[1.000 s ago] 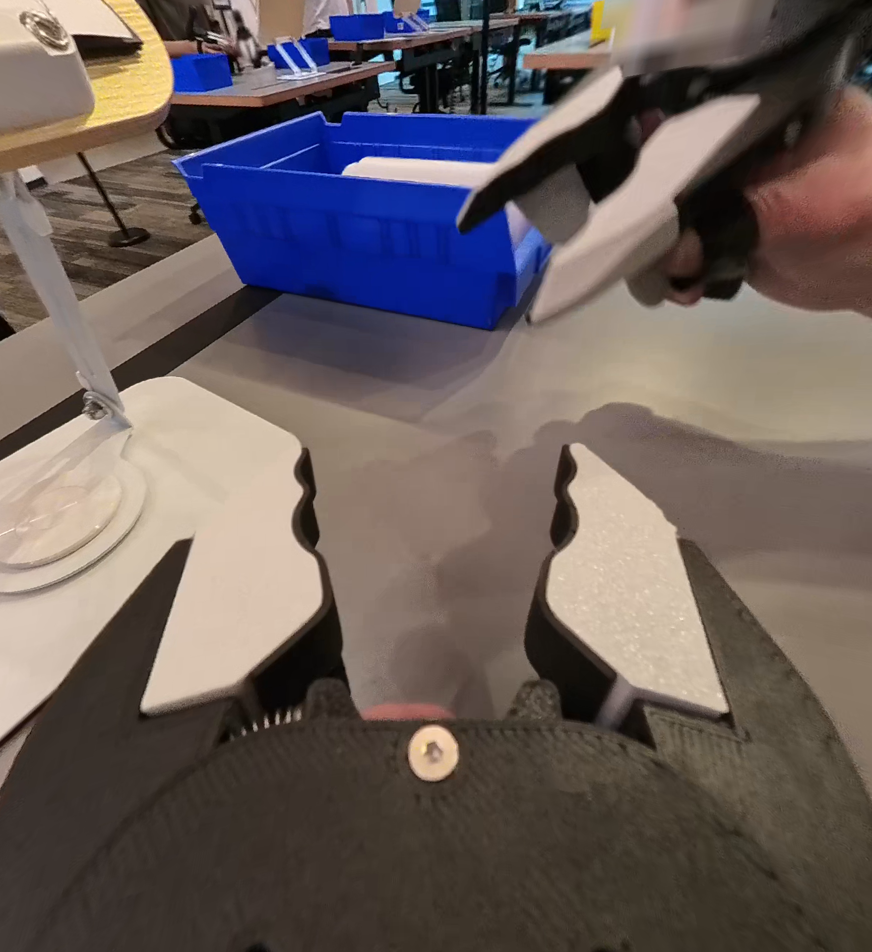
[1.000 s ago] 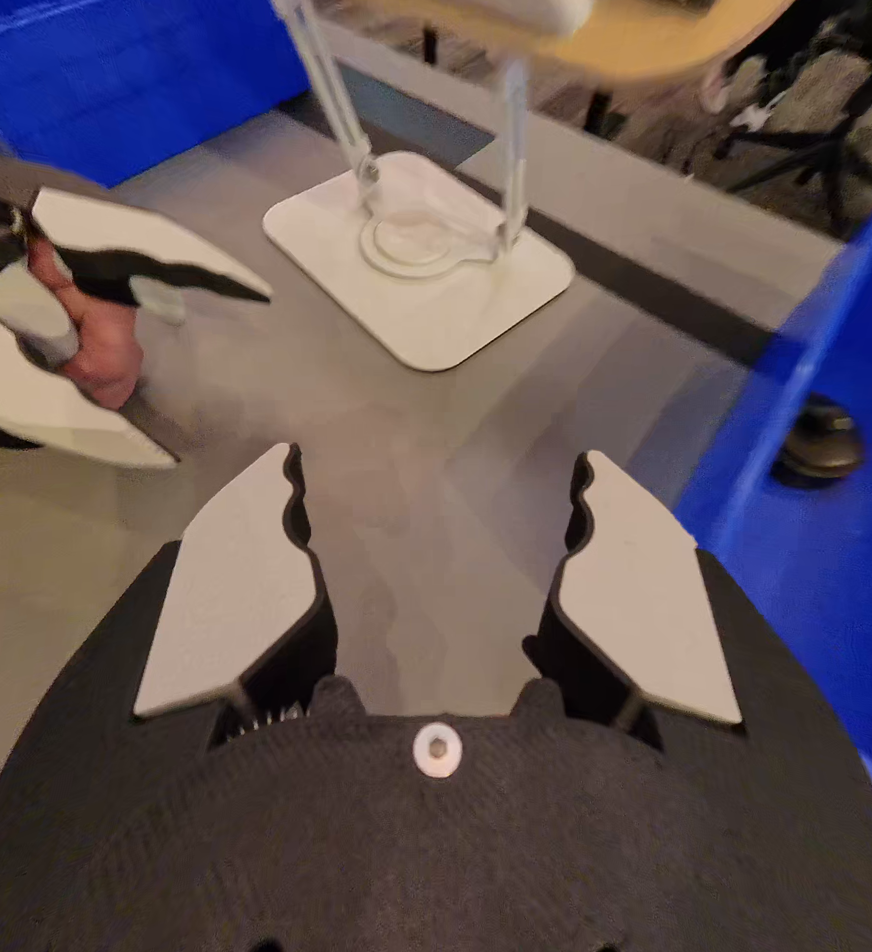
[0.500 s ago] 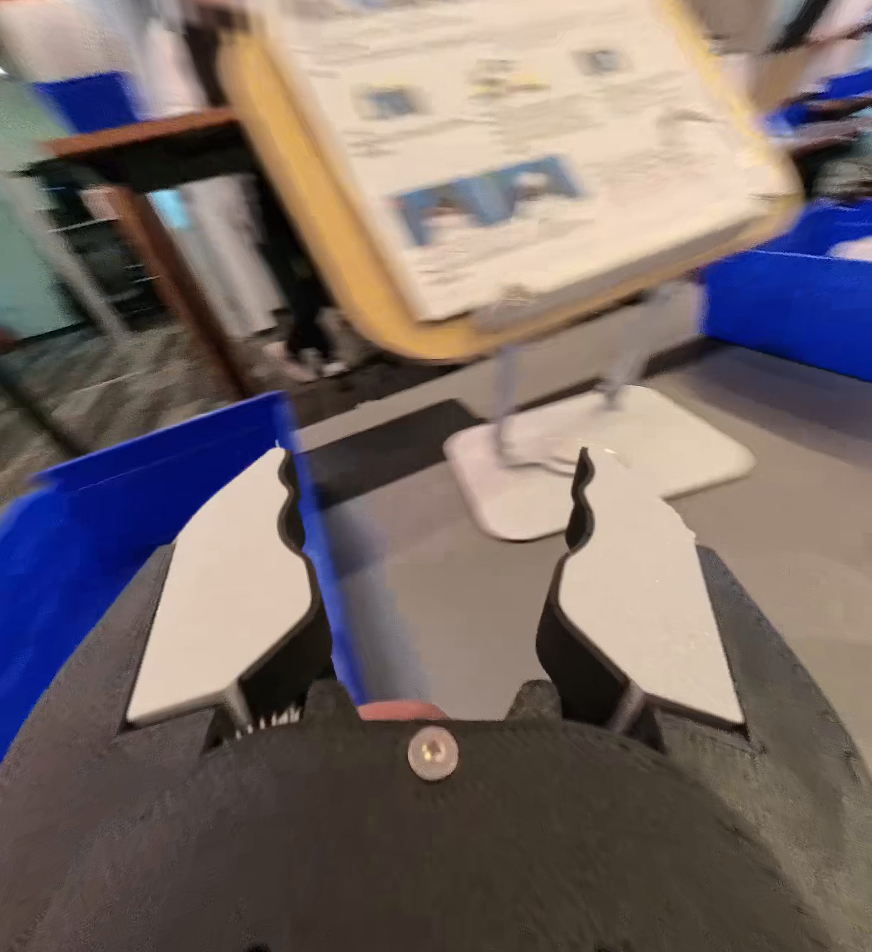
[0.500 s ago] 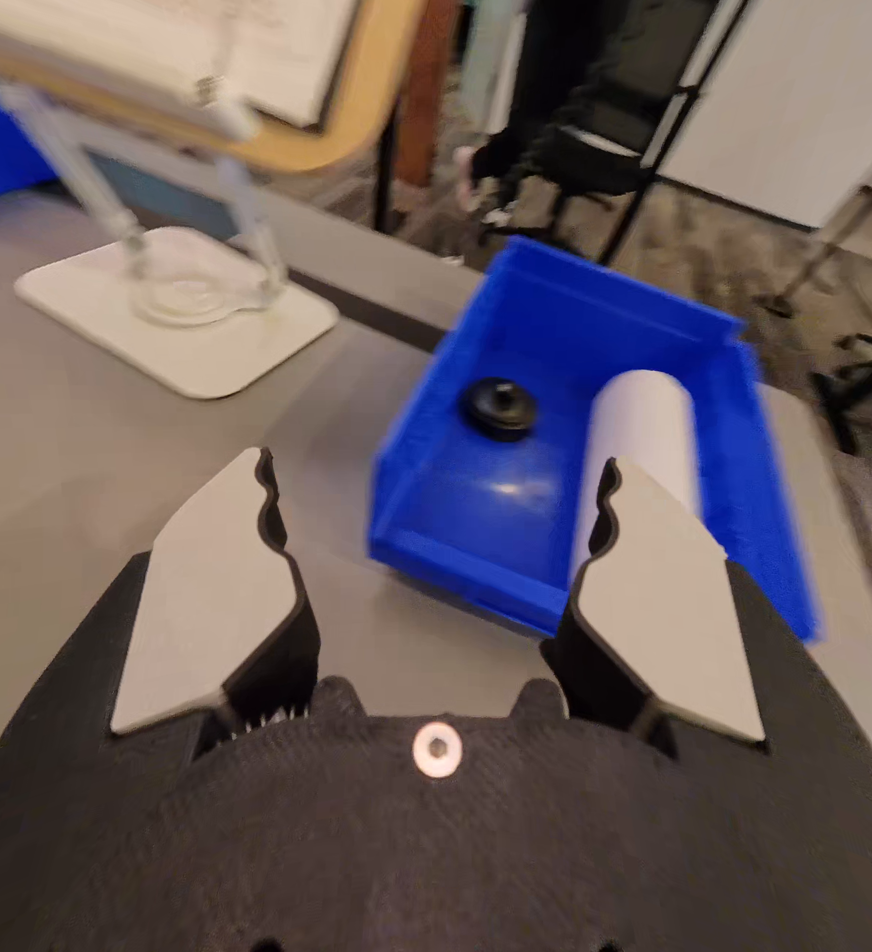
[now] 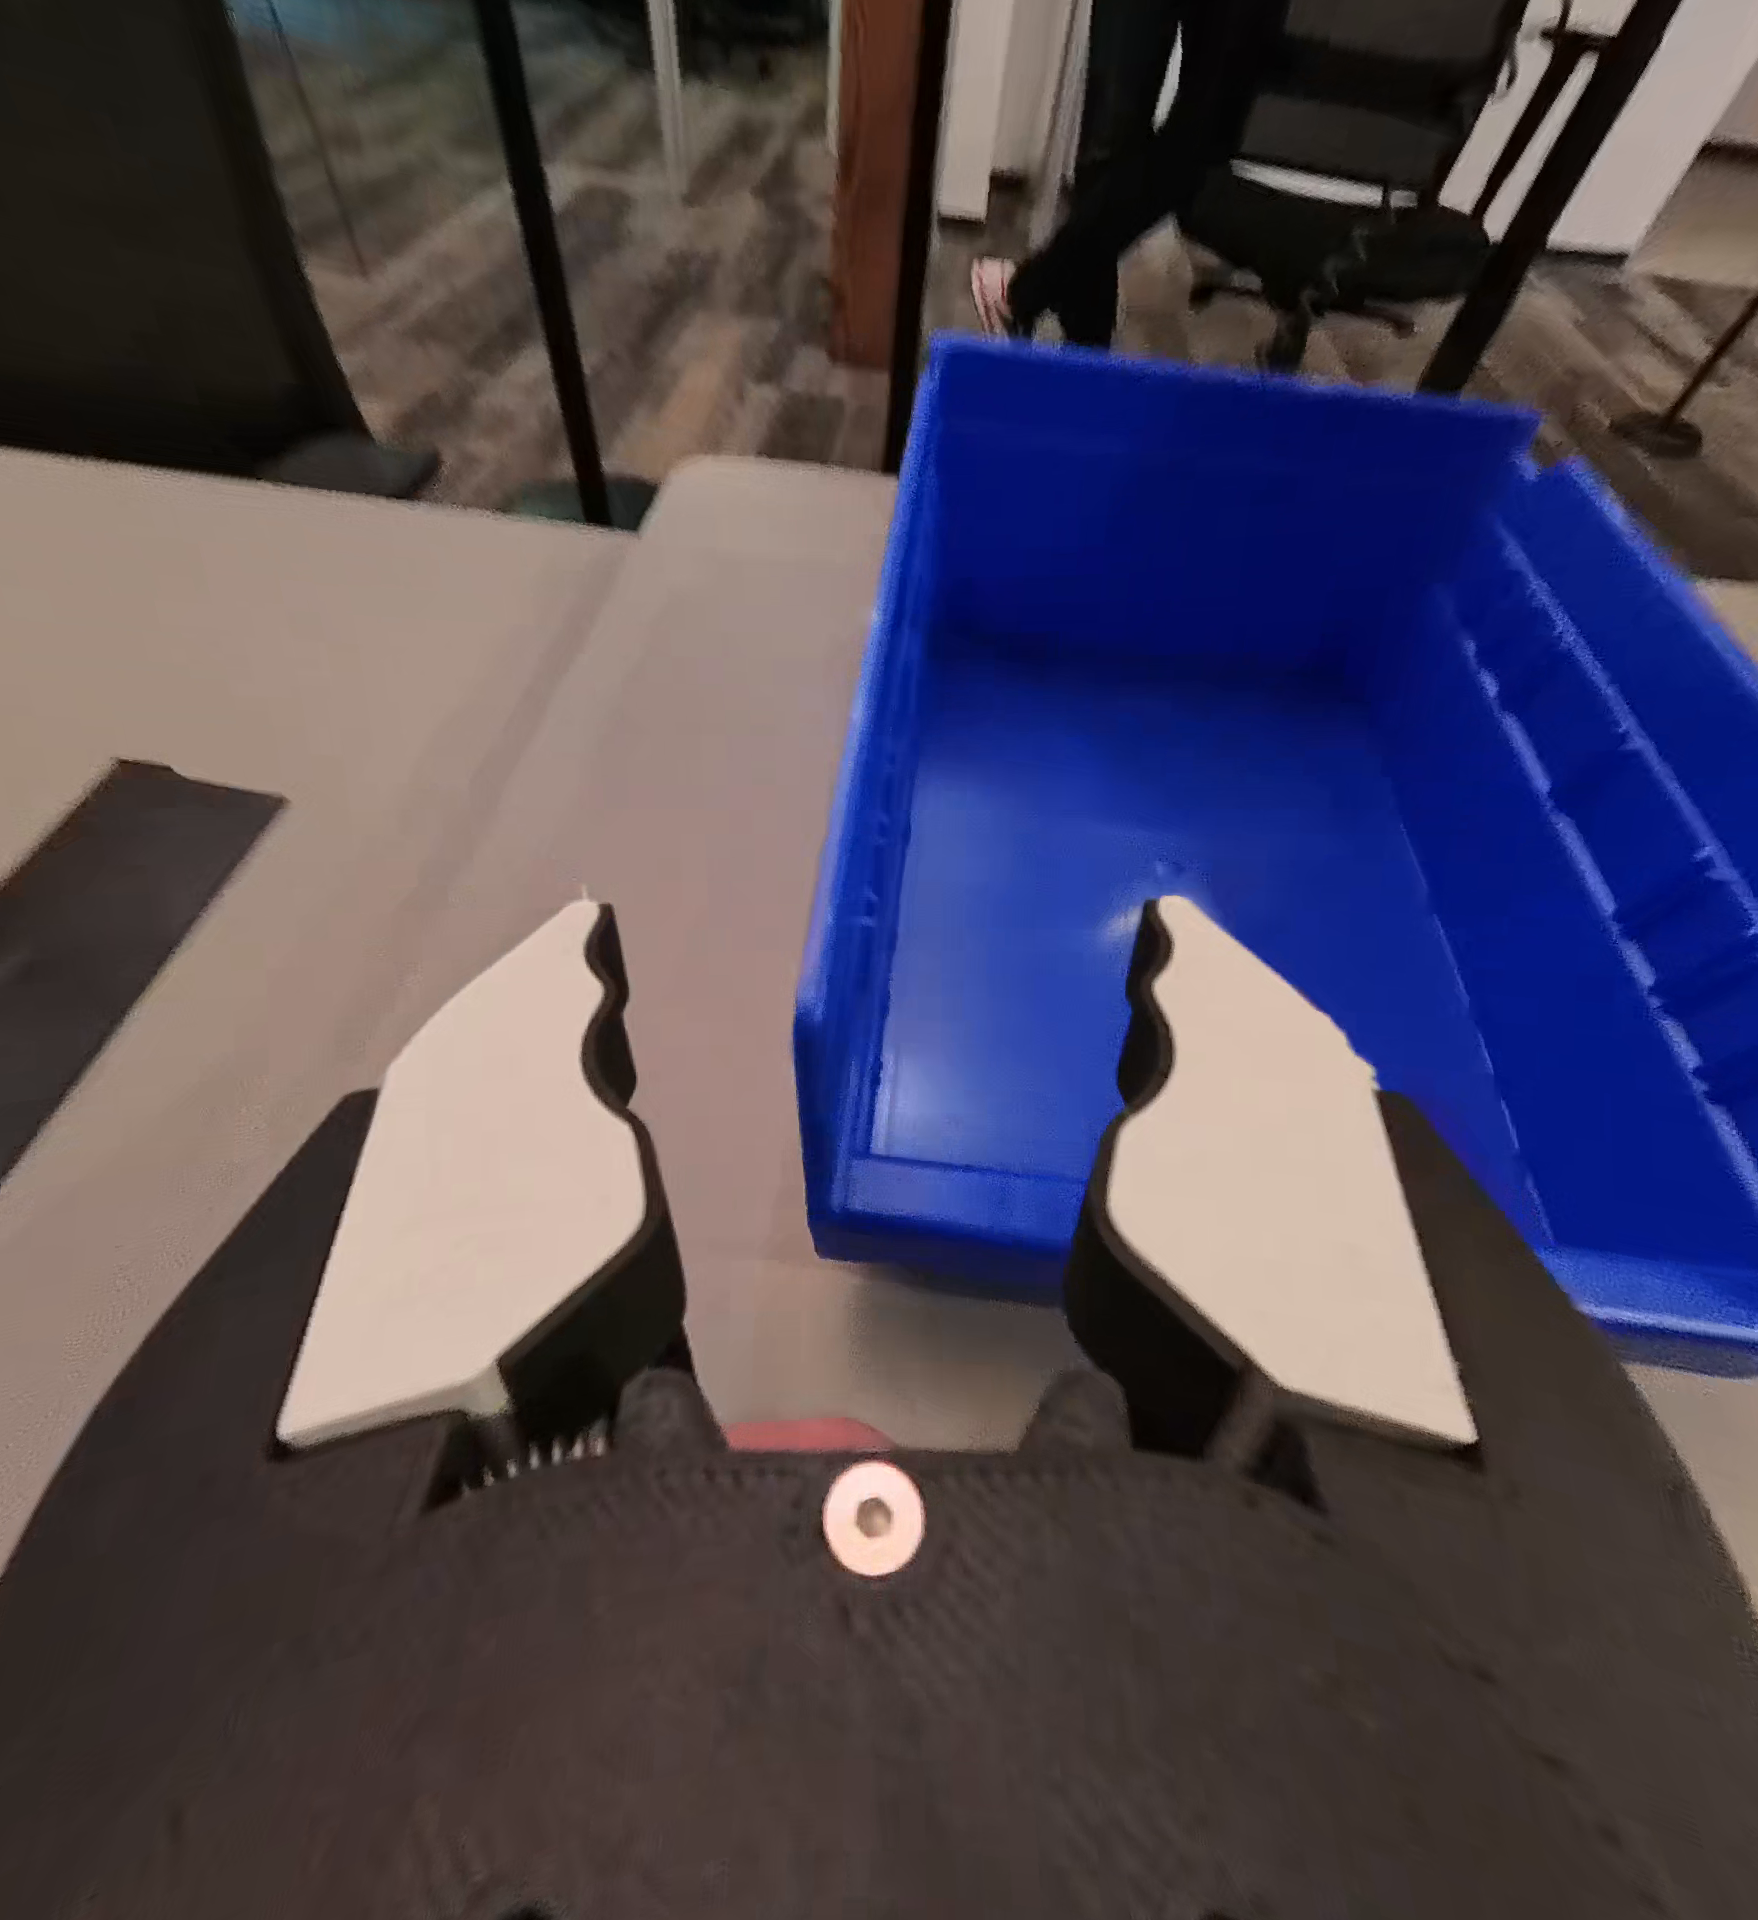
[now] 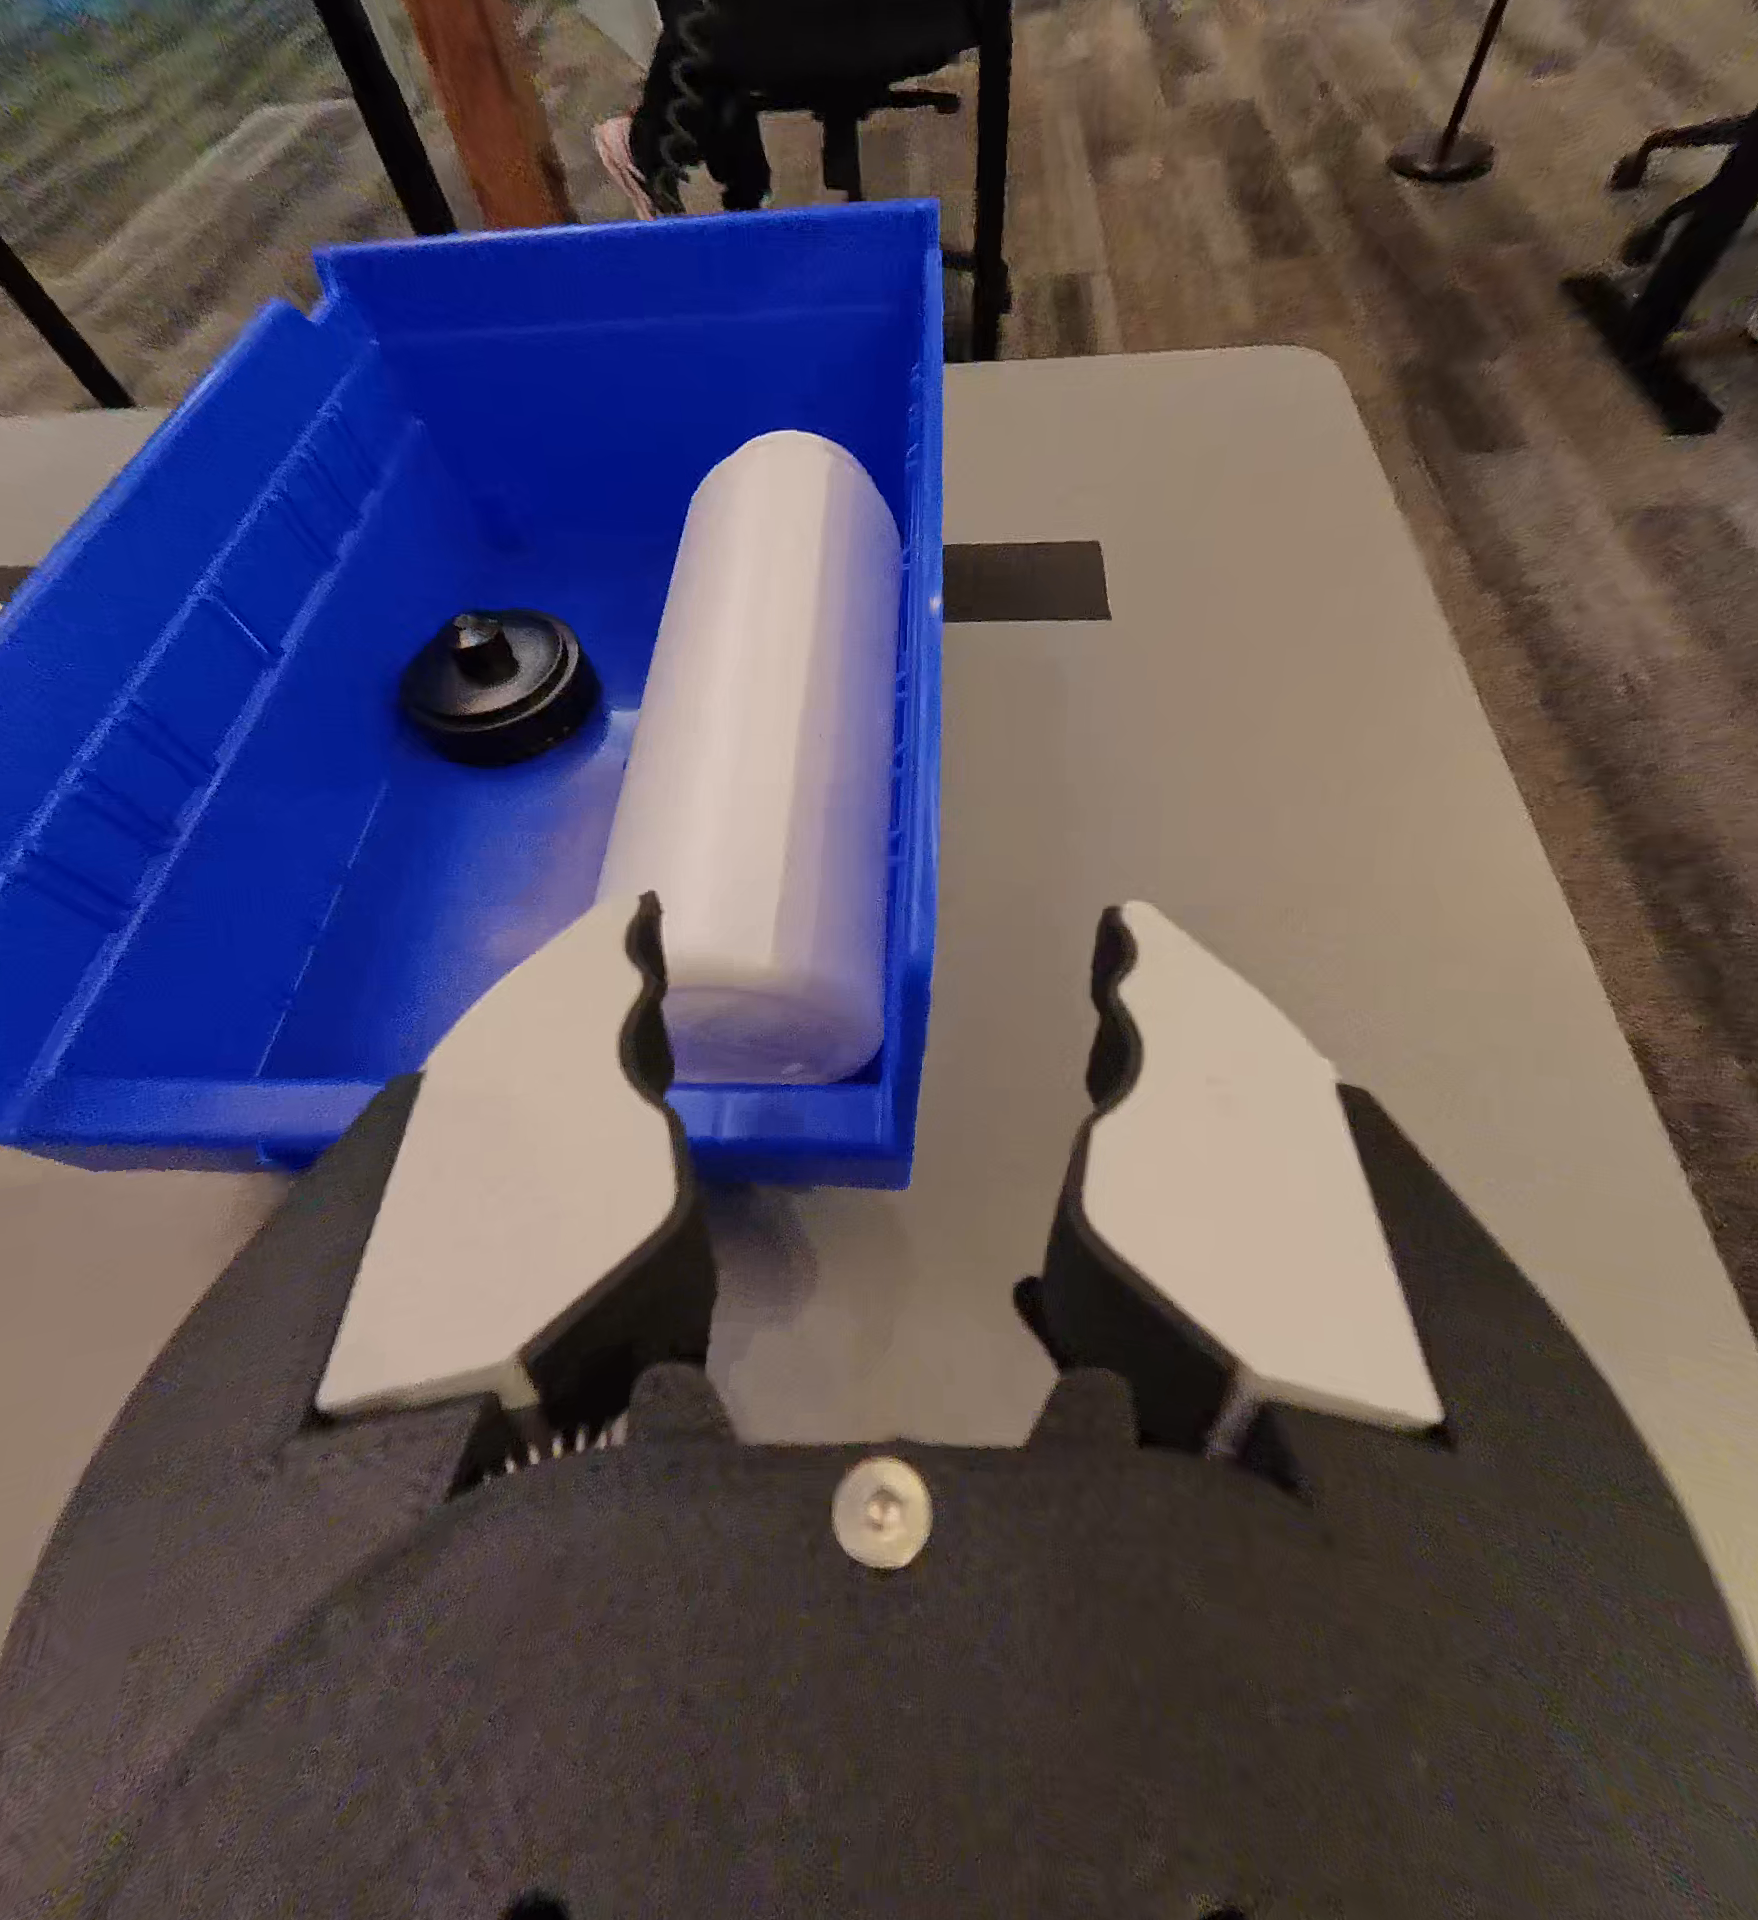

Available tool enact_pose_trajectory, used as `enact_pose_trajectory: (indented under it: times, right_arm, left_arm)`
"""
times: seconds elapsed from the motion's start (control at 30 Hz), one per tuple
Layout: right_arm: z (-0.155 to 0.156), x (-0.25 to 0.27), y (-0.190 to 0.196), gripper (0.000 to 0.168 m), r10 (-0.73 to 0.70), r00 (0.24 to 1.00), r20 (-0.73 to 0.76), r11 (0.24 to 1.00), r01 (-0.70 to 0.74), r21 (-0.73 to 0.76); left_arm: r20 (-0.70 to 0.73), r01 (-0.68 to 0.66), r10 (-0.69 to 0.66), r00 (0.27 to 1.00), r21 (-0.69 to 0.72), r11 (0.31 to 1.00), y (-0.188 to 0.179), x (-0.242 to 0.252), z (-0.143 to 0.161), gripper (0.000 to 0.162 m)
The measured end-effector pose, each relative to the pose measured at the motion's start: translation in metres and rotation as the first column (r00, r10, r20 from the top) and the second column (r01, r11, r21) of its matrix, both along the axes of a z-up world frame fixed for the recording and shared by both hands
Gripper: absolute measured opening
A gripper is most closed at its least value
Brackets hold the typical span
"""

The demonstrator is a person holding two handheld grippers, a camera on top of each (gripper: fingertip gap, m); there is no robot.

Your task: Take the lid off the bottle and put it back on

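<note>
Both grippers have swung round toward the bins since a moment ago. Left gripper hangs wide open over an empty blue bin. Over in the right view, another blue bin holds the black lid lying apart from the white bottle, which is on its side along the right wall. Right gripper is spread wide too, holding nothing. So the lid looks already off; putting it back is what's left.

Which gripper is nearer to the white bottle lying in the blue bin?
Right. The right gripper hangs open at the near end of the bin, its left fingertip just short of the white bottle. The left gripper faces a different bin, with no bottle in view.
</note>
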State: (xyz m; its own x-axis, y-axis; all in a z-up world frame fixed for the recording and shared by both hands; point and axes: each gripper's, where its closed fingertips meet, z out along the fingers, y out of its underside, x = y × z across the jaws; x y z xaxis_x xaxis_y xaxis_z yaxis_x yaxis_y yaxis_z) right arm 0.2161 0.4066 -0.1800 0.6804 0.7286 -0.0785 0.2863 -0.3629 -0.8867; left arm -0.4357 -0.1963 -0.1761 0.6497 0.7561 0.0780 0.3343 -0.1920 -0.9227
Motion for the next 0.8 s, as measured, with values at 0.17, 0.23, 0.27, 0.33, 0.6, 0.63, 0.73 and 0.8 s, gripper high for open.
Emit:
enact_pose_trajectory:
  times: [0.17,0.23,0.27,0.33,0.6,0.63,0.73,0.8]
  right_arm:
    - [-0.015,-0.011,0.005,0.054,0.055,0.998,-0.036,0.996,-0.057,-0.066]
    - [-0.017,-0.013,0.006,0.03,0.075,0.996,-0.039,0.994,-0.078,-0.075]
    - [-0.021,-0.013,0.007,0.014,0.073,0.997,-0.011,0.994,-0.074,-0.081]
    - [-0.024,-0.011,0.011,0.004,0.071,0.997,0.032,0.996,-0.069,-0.056]
    - [-0.025,-0.008,0.004,0.006,0.141,0.989,0.032,0.988,-0.139,-0.066]
    - [-0.025,-0.006,0.001,0.006,0.149,0.988,0.035,0.987,-0.147,-0.067]
    - [-0.025,0.001,-0.008,0.006,0.185,0.982,0.041,0.981,-0.182,-0.07]
    - [-0.025,0.006,-0.016,0.005,0.222,0.974,0.044,0.974,-0.219,-0.065]
  left_arm:
    - [0.097,0.058,-0.058,0.994,-0.004,0.998,0.014,0.0,-0.03,0.049]
    - [0.115,0.062,-0.064,0.991,0.025,0.998,0.015,-0.002,-0.029,0.033]
    - [0.127,0.08,-0.085,0.988,0.043,0.996,0.016,-0.002,-0.03,0.019]
    - [0.133,0.102,-0.111,0.985,0.069,0.992,0.017,-0.002,-0.031,0.005]
    - [0.114,0.224,-0.224,0.968,0.018,0.975,0.015,0.004,-0.032,0.005]
    - [0.108,0.257,-0.257,0.96,0.012,0.966,0.013,0.007,-0.032,0.006]
    - [0.133,0.358,-0.358,0.924,0.025,0.933,0.003,0.019,-0.033,0.005]
    - [0.144,0.426,-0.425,0.893,0.029,0.904,-0.007,0.03,-0.033,0.005]
